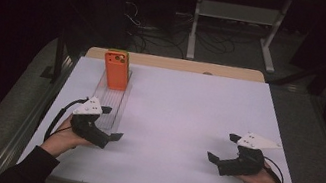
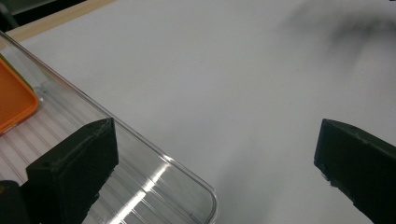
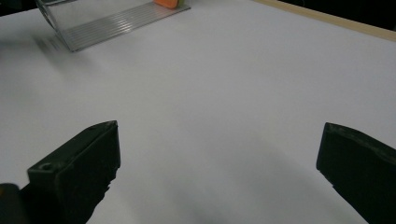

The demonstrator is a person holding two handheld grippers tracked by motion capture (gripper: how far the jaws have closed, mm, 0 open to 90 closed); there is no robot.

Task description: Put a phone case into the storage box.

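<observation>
Left tool: jaws spread wide, nothing between them; held by the person's left hand at the near end of the clear tray. In the left gripper view one jaw sits over the tray's ribbed floor, the other over bare bench.
Right tool: jaws equally wide apart, holding nothing, low over the bench at its near right, well apart from the tray.
Clear tray: long, narrow, lying lengthwise on the bench's left side.
Orange block: stands upright at the tray's far end, a green edge showing behind it.
Bench: white sheet over a wooden top.
</observation>
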